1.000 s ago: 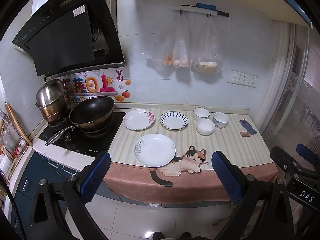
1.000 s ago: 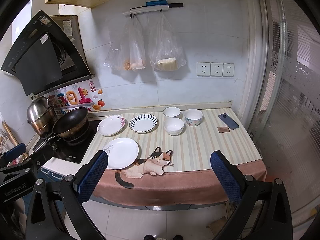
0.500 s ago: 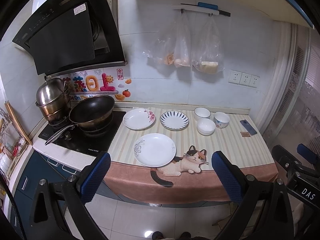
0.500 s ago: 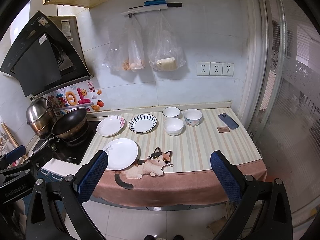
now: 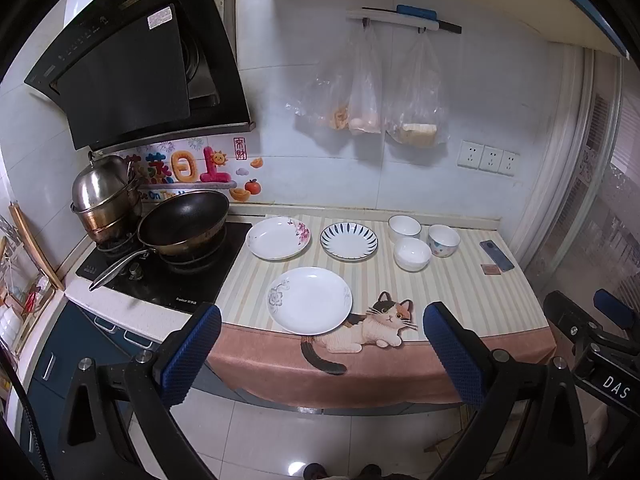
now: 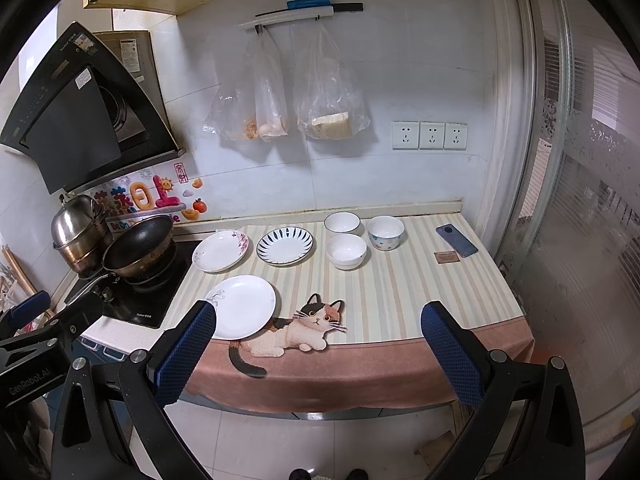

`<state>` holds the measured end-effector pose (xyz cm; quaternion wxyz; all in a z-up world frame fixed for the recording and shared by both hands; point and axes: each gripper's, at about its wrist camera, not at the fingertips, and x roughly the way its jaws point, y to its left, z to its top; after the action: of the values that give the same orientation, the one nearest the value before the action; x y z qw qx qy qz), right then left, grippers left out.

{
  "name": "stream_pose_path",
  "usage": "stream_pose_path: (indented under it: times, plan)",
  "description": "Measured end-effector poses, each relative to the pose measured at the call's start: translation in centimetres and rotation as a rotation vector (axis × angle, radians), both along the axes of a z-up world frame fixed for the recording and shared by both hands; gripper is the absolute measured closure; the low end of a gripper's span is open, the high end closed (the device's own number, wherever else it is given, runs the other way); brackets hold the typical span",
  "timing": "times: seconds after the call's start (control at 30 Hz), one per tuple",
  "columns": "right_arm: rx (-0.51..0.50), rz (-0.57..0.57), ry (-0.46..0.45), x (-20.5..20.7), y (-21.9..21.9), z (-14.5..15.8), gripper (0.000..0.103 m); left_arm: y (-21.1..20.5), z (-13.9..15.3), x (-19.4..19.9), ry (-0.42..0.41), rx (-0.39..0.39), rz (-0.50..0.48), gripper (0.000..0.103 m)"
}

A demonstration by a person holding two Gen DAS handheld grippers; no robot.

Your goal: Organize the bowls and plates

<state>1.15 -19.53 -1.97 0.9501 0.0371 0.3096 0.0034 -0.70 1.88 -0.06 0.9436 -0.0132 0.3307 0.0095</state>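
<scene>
Fingers spread wide on both tools, nothing held: left gripper point(image 5: 320, 354) and right gripper point(image 6: 318, 350) both hang short of the tabletop point(image 6: 400, 300), out over the floor. Nearest dish: plain white plate point(image 5: 310, 300) with a grey flower at its rim, sitting at the front edge of the striped cloth, just touching the cat print point(image 5: 372, 326). Behind it, side by side but apart: pink-flowered plate point(image 5: 278, 238) next to the stove, then blue-striped plate point(image 5: 349, 241). To their right, three bowls in a tight cluster: white bowl point(image 5: 412, 254) in front, rimmed bowl point(image 5: 404, 227) and dotted bowl point(image 5: 443, 240) behind. Phone point(image 5: 496, 255) and a small brown card lie further right, well clear. Wok point(image 5: 184, 224) and steel pot on the stove at the left; bags hang on the back wall. Judgement: task at its very start, approach step, nothing stacked yet. Next move likely calls for a low, flat reach so one finger slides under the near plate's rim at the table edge, the grip then closing on the rim. Glazed rims look slippery; the overhang of the cloth could snag.
</scene>
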Motion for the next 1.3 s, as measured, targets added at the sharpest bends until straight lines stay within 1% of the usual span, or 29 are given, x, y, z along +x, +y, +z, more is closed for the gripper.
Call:
stream_pose_path:
  times: [0.27,0.4,0.53,0.57,0.63,0.73,0.8,0.83,0.87,0.9,0.97,1.0,1.07,1.17,1.2,1.23,1.27,1.3]
  plan:
    - [0.003,-0.004,0.002,0.3,-0.1,-0.2,0.0,0.0,-0.1,0.5,-0.002,0.0,-0.003,0.0]
    - [0.017,-0.008,0.008,0.7,-0.2,-0.6,0.0,0.4,-0.1,1.8,-0.001,-0.012,-0.008,0.0]
    - [0.069,0.008,-0.003,3.0,0.1,-2.2,0.0,2.1,-1.2,4.1,-0.034,-0.002,0.016,0.0]
    - [0.082,0.018,0.011,4.1,0.3,-2.9,0.0,2.7,-1.8,5.0,-0.035,0.012,0.033,0.0]
    - [0.095,0.024,0.071,6.8,1.1,-4.6,0.0,4.1,-3.3,7.0,-0.025,0.026,0.046,0.0]
    - [0.159,0.055,0.153,11.1,2.1,-8.0,0.0,6.2,-6.4,10.9,0.015,0.057,0.072,0.0]
    - [0.172,0.071,0.222,14.6,3.0,-11.1,0.0,7.3,-8.7,13.9,0.064,0.069,0.078,0.0]
    - [0.181,0.085,0.249,16.2,3.4,-12.5,0.0,8.0,-10.2,15.4,0.102,0.068,0.078,0.0]
    - [0.191,0.097,0.288,18.0,3.7,-14.2,0.0,8.6,-11.8,17.4,0.142,0.058,0.074,0.0]
    - [0.206,0.111,0.322,19.4,3.8,-15.5,0.0,9.3,-13.0,18.4,0.169,0.037,0.063,0.0]
    - [0.286,0.155,0.417,23.5,4.0,-19.4,0.0,10.6,-16.4,21.8,0.254,-0.022,0.052,0.0]
    - [0.314,0.165,0.452,25.0,3.9,-21.0,0.0,10.9,-17.5,22.8,0.284,-0.043,0.046,0.0]
    - [0.377,0.196,0.528,29.0,4.1,-24.8,0.001,11.6,-21.0,25.9,0.369,-0.081,0.053,0.0]
    - [0.361,0.222,0.608,33.8,5.0,-29.6,0.003,12.2,-25.6,29.3,0.467,-0.128,0.064,0.002]
    - [0.358,0.23,0.624,35.0,5.2,-30.7,0.005,12.2,-26.7,30.1,0.493,-0.133,0.072,0.003]
    - [0.353,0.242,0.646,36.3,5.5,-32.1,0.006,12.3,-28.2,31.0,0.526,-0.15,0.071,0.006]
    - [0.351,0.26,0.669,37.7,6.1,-33.7,0.01,12.3,-29.6,31.9,0.556,-0.161,0.073,0.011]
    - [0.35,0.27,0.683,38.6,6.4,-34.6,0.013,12.4,-30.9,32.6,0.579,-0.169,0.079,0.013]
